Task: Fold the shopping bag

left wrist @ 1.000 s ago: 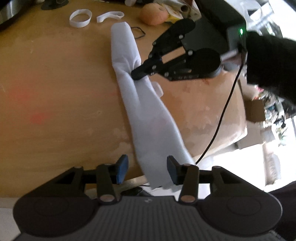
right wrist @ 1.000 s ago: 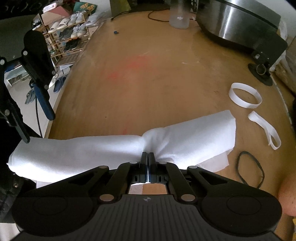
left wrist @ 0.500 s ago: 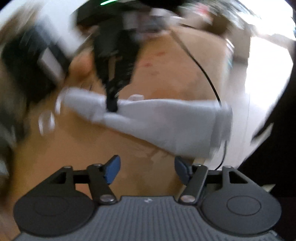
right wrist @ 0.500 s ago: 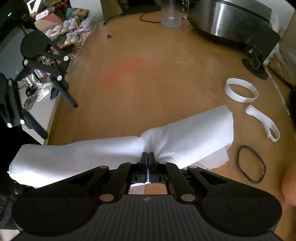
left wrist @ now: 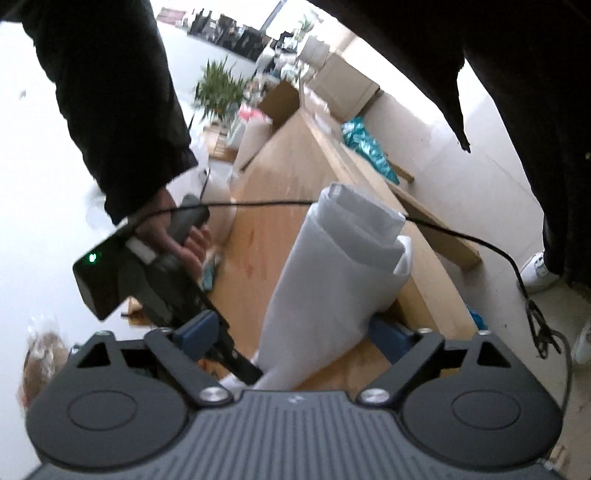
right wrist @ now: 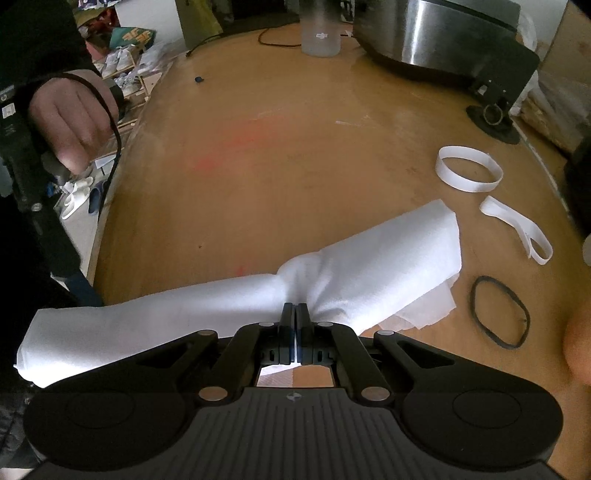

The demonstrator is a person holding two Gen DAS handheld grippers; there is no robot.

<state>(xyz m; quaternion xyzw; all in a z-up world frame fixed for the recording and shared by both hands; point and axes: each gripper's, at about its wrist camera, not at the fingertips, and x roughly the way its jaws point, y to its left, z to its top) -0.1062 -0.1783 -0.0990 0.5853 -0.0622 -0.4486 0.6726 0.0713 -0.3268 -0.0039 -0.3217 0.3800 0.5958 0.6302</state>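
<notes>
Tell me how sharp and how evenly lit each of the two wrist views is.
Left wrist view: tilted, soft with motion blur across the table and background, floor blown out white on the left, dark sleeve underexposed. Right wrist view: sharp on the white bag, evenly lit tabletop, glare on the steel appliance, edges bent by the fisheye and dark at the left.

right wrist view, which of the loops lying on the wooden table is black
The thin black rubber band, lying flat nearest the folded white bag. The round white paper ring and flattened white paper loop beyond it are wide white strips.
</notes>
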